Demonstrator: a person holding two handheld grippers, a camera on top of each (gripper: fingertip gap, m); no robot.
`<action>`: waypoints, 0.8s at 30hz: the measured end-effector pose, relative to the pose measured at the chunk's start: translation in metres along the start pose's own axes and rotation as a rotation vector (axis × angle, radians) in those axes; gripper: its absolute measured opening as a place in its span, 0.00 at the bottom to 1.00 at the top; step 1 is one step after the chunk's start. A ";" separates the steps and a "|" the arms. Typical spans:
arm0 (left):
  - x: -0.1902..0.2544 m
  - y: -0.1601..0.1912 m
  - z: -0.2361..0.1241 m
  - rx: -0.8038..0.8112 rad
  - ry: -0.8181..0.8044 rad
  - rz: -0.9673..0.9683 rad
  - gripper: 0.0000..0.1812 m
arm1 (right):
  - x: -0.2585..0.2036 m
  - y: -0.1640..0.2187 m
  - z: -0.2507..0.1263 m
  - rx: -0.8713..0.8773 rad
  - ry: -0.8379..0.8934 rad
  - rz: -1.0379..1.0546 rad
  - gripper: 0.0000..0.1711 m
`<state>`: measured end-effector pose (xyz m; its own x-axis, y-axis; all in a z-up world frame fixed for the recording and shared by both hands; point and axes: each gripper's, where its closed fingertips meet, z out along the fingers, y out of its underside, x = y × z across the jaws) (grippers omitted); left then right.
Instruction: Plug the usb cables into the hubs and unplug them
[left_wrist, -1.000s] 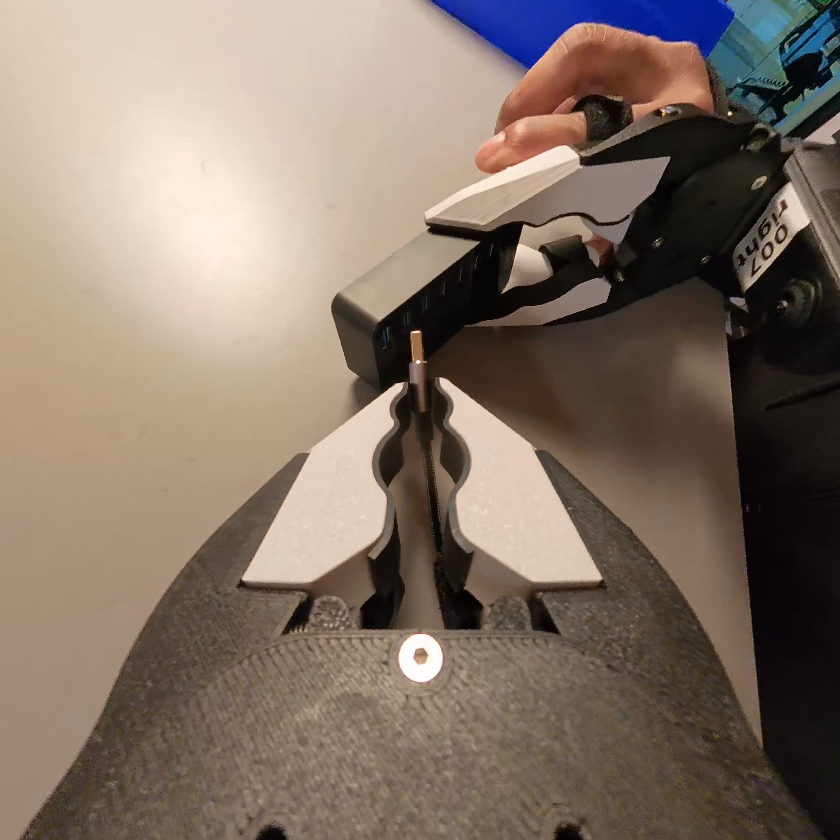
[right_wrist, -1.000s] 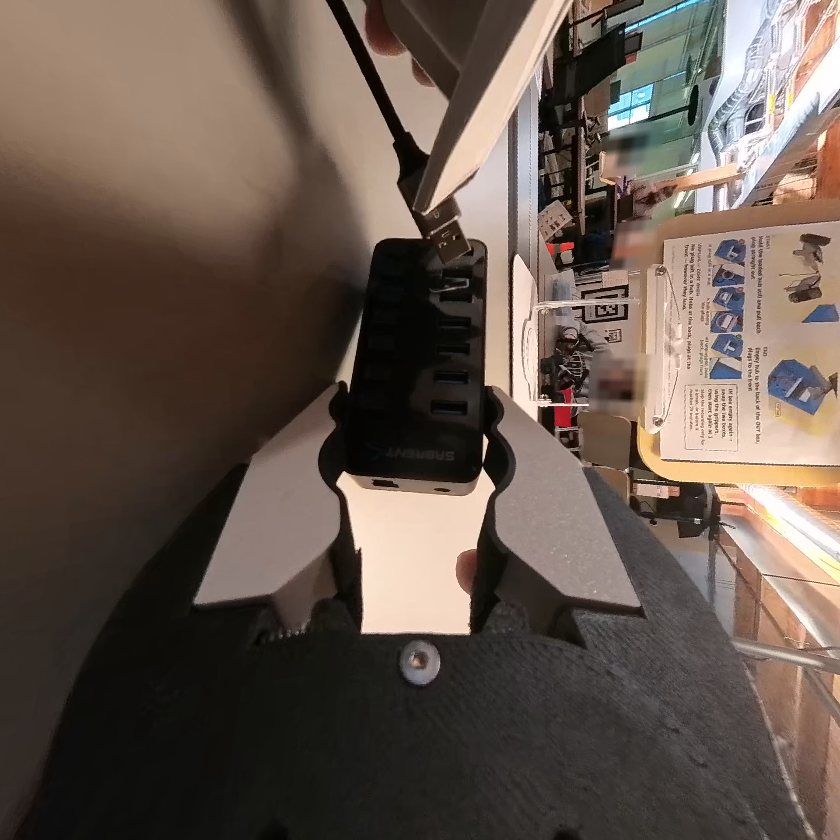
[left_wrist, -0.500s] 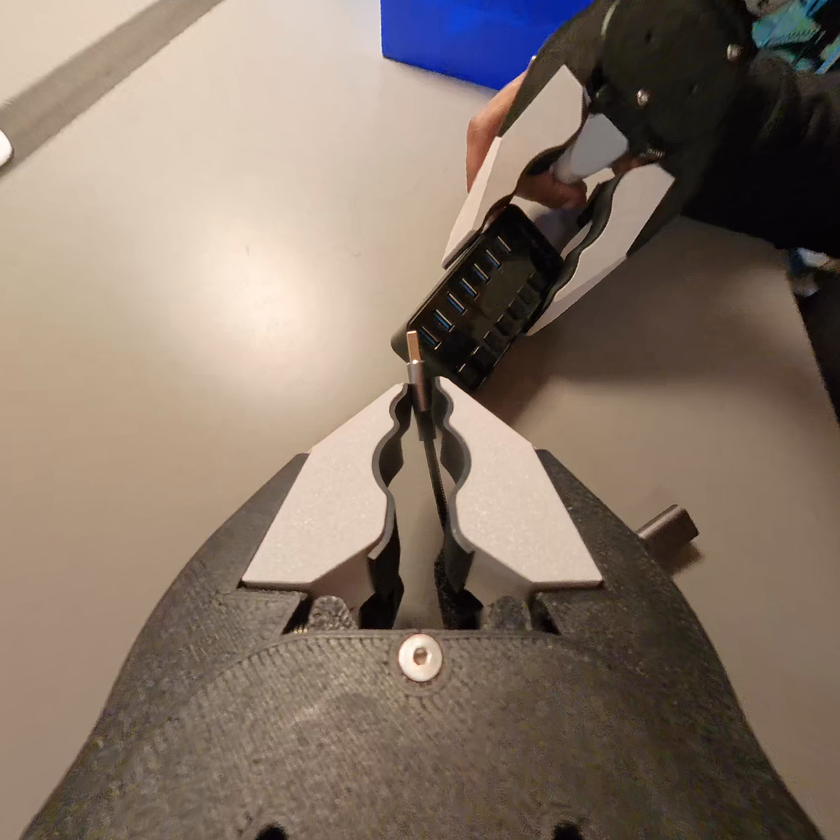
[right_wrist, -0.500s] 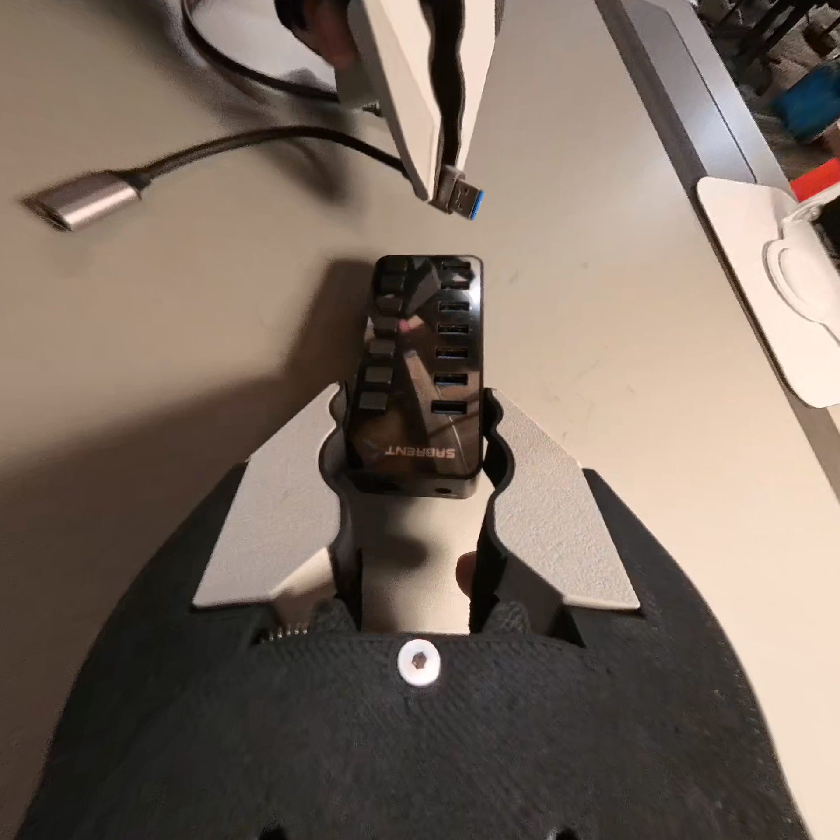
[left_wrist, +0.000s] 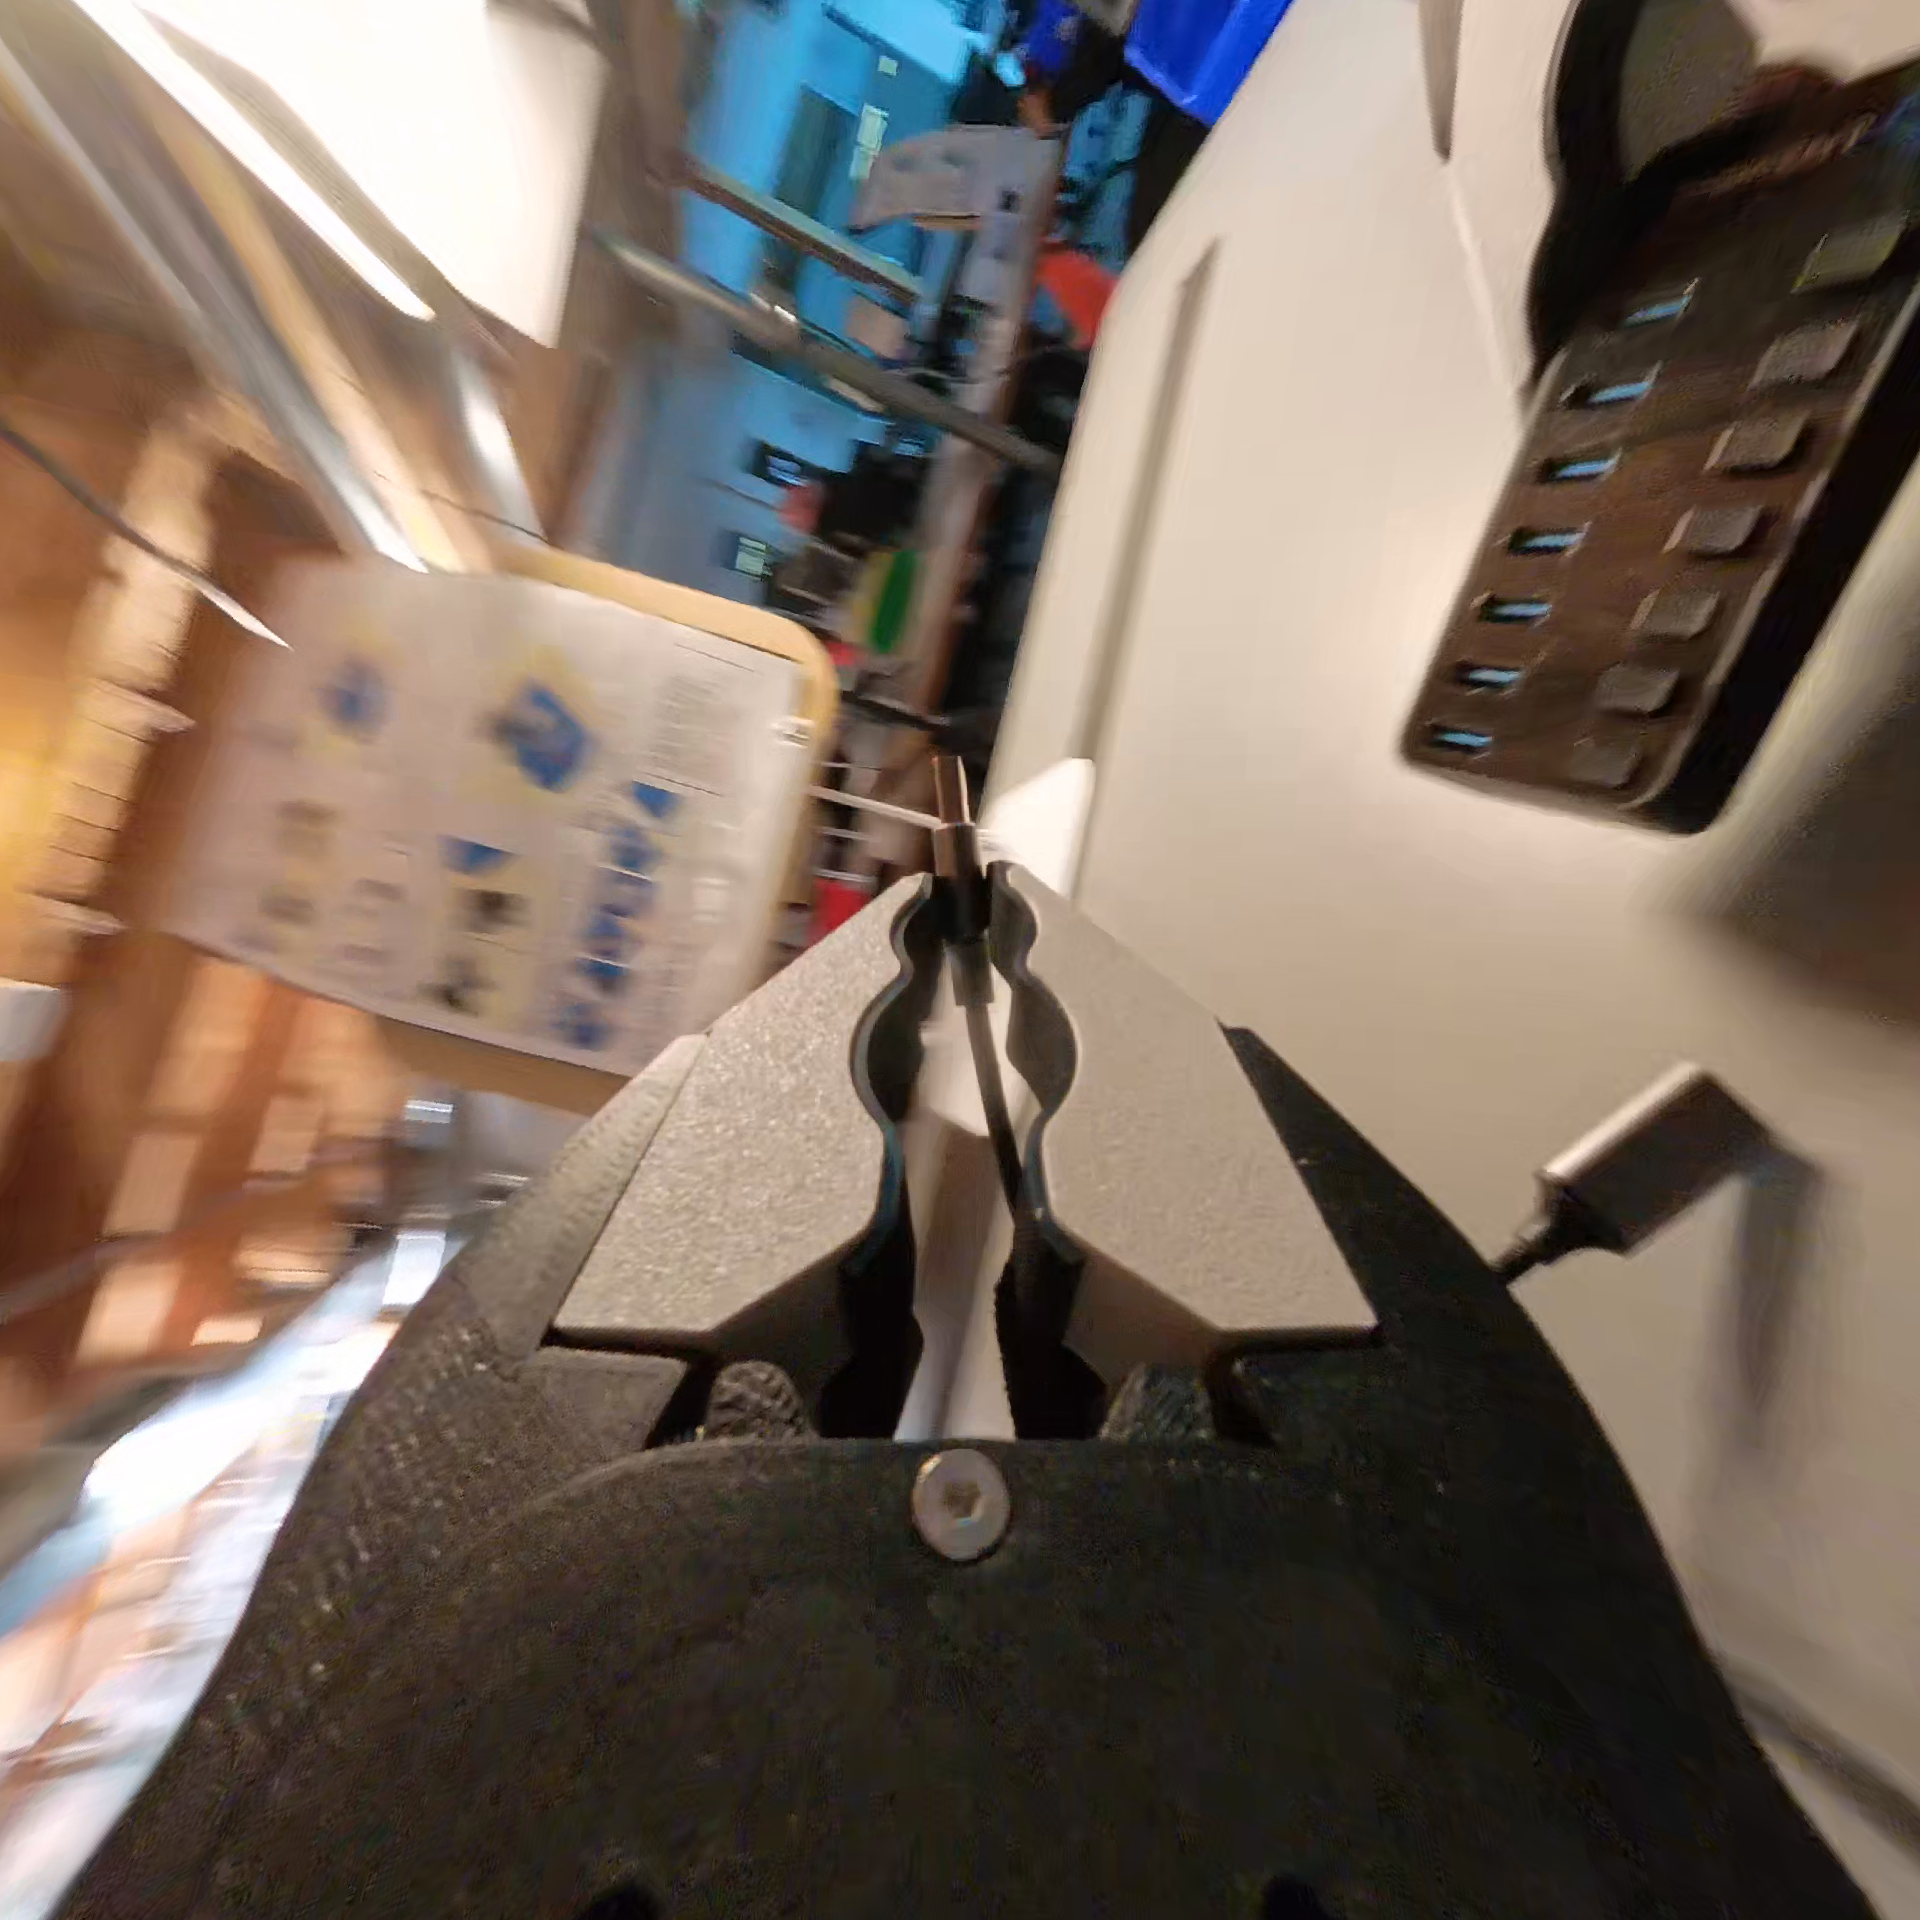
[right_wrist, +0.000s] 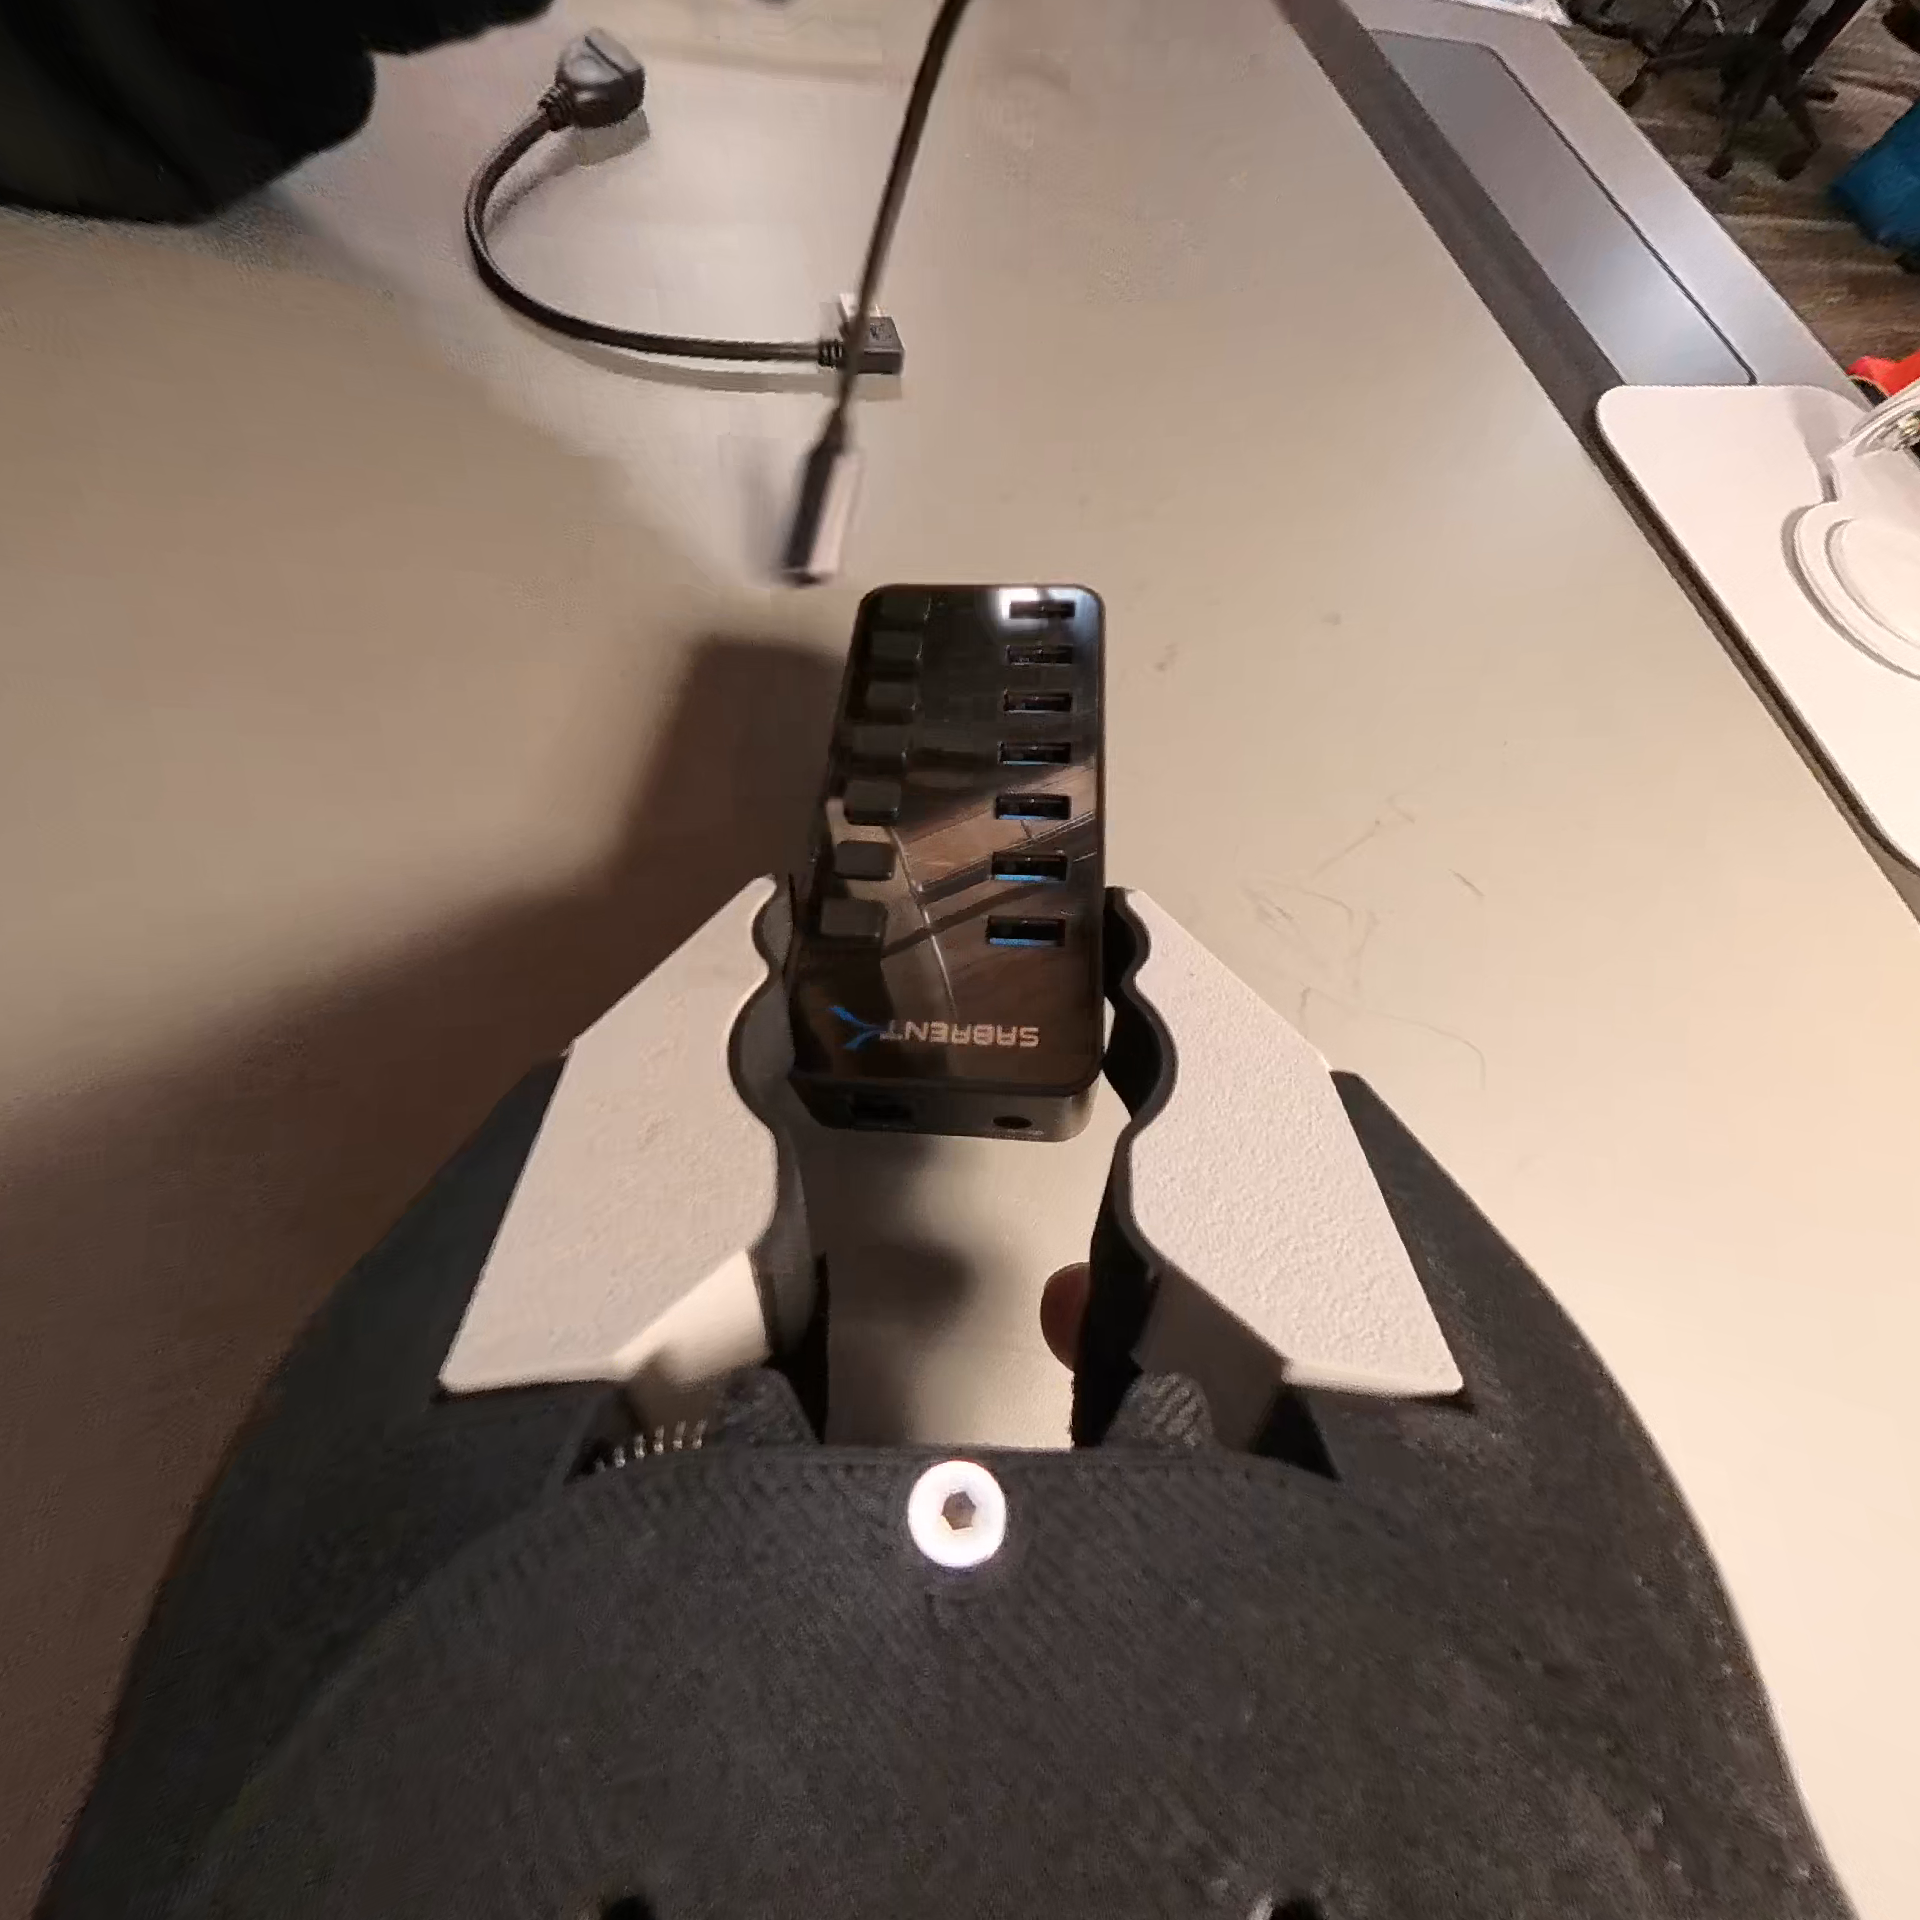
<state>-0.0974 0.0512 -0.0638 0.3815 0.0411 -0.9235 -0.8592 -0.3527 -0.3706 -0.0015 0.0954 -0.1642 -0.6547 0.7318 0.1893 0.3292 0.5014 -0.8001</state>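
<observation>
Left gripper: grey textured fingers on a black printed body, closed on a USB plug. The metal tip juts past the fingertips and its thin black cord runs back between the fingers. The left wrist view is tilted and motion-blurred.

Right gripper: pale grey fingers with wavy inner edges, clamped on the near end of a black hub. Hub: glossy rectangular block with rounded corners, a row of blue-lined ports along one long side and a row of square buttons along the other. In the left wrist view the same hub appears at upper right, well apart from the held plug.

Worktop: matte beige, faintly scuffed near its right edge.

Loose items on the worktop beyond the hub: a grey metal connector, just past the hub's far end; a black cable curving toward the far left corner; a black plug.

Right edge of the worktop: a white rounded tray.

Room, left wrist view: a blurred illustrated sheet on a tan board, wooden surfaces, blue panels behind.
</observation>
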 end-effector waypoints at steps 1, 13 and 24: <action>-0.008 -0.006 -0.004 0.002 -0.064 0.104 0.06 | 0.000 -0.001 0.000 0.003 -0.001 0.004 0.34; 0.062 -0.021 0.012 0.007 0.195 0.872 0.05 | 0.000 0.004 0.001 -0.011 -0.023 0.032 0.34; 0.091 -0.035 0.020 0.107 0.351 1.176 0.07 | -0.003 0.005 0.002 -0.026 -0.048 0.059 0.34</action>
<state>-0.0393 0.0855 -0.1372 -0.5864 -0.5090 -0.6301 -0.7592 0.0743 0.6466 0.0010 0.0947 -0.1700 -0.6651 0.7379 0.1145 0.3856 0.4706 -0.7936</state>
